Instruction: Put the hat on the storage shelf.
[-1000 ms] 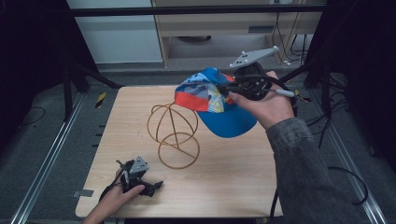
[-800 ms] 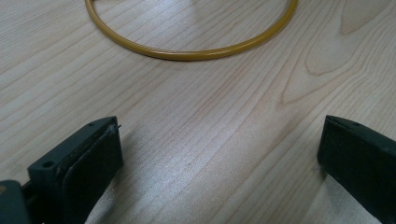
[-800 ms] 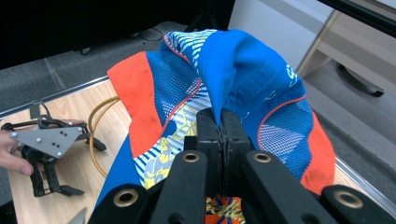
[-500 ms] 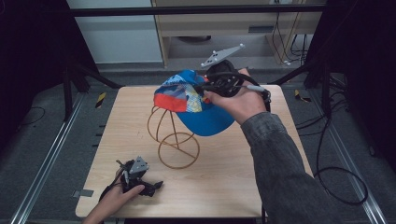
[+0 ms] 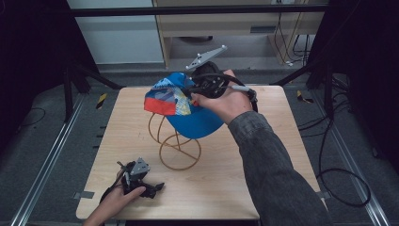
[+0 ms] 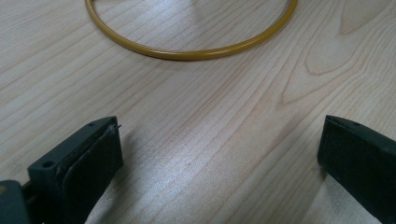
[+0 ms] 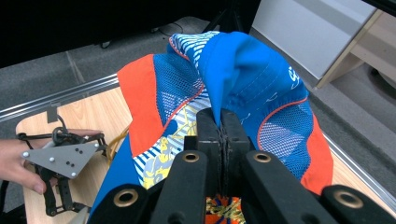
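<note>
The right gripper (image 5: 200, 89) holds a cap (image 5: 186, 106) above the far middle of the pale, wood-grained worktop (image 5: 263, 155), its fingers (image 7: 208, 128) pressed together on a pinched fold of the cap's smooth blue cloth. The cap mixes plain blue fabric, blue mesh panels edged in thin red piping, a striped patch with yellow print and a flat orange-red brim. It hangs over the top of a stand (image 5: 176, 141) of thin gold wire, bent into upright loops on a round ring base; whether cloth and wire touch cannot be told. The left gripper (image 5: 143, 186) rests low on the worktop at the near left corner, close to the front edge, its fingers (image 6: 91, 156) wide apart with bare wood between them and the ring's curve just ahead. The worktop's right half lies open.
</note>
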`<state>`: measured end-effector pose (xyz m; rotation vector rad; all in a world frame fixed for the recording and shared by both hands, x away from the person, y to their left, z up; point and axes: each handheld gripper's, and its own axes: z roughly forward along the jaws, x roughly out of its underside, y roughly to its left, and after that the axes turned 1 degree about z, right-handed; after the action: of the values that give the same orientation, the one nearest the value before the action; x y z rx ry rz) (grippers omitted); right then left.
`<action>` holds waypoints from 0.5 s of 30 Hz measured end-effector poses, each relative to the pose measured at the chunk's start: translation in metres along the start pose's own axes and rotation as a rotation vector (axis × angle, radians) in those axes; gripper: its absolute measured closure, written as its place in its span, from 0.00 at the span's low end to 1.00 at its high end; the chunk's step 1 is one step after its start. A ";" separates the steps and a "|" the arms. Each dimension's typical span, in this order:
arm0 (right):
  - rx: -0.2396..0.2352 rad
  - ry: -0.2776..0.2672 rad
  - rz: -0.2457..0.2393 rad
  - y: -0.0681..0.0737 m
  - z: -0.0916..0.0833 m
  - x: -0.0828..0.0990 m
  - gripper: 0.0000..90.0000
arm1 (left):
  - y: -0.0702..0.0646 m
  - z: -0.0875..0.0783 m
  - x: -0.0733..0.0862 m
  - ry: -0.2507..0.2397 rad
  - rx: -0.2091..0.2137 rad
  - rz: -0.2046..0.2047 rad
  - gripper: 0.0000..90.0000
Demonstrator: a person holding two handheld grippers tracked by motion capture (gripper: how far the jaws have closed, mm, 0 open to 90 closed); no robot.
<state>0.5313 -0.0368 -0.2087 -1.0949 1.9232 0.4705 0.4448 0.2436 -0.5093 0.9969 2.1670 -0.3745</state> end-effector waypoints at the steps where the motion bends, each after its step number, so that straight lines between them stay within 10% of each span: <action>1: -0.004 0.003 0.000 0.001 0.002 -0.001 0.99 | 0.000 0.000 0.000 0.000 0.000 0.000 0.00; 15: -0.043 0.054 -0.003 0.007 0.040 -0.008 0.99 | 0.000 0.000 0.000 -0.001 0.001 0.002 0.00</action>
<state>0.5474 -0.0024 -0.2249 -1.1486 1.9664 0.4877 0.4450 0.2435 -0.5094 0.9991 2.1648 -0.3750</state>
